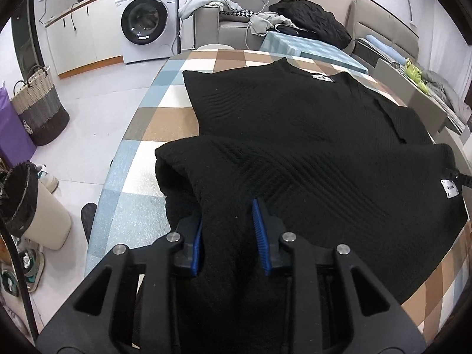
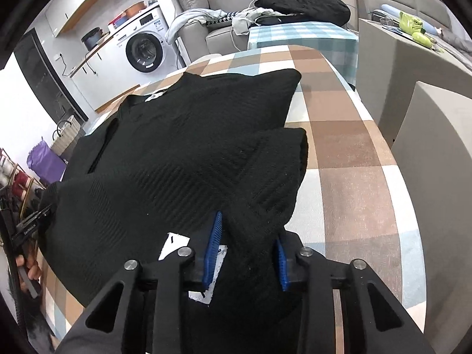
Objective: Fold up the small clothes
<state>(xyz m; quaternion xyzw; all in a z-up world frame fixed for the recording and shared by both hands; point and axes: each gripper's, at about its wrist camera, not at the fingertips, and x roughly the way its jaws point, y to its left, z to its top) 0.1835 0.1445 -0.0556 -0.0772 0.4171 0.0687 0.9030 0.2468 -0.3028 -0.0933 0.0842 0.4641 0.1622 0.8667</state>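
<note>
- A black knitted sweater (image 1: 283,112) is spread on a table covered with a checked cloth (image 1: 165,124), with its collar and white neck label (image 1: 323,79) at the far end.
- The near hem of the sweater is lifted and folded up toward the collar, so that a raised double layer is formed in front of both cameras.
- The left corner of this fold is gripped by the left gripper (image 1: 228,236); thick black knit is pressed between its blue pads (image 1: 261,236).
- The right corner is clamped in the same way by the right gripper (image 2: 246,250), and a white care label (image 2: 174,246) is seen just beside its left pad.
- A washing machine (image 1: 147,20) and a woven basket (image 1: 38,106) are seen on the floor side, well apart from the table.
- A grey sofa (image 2: 212,35) with loose clothes is placed behind the table.
</note>
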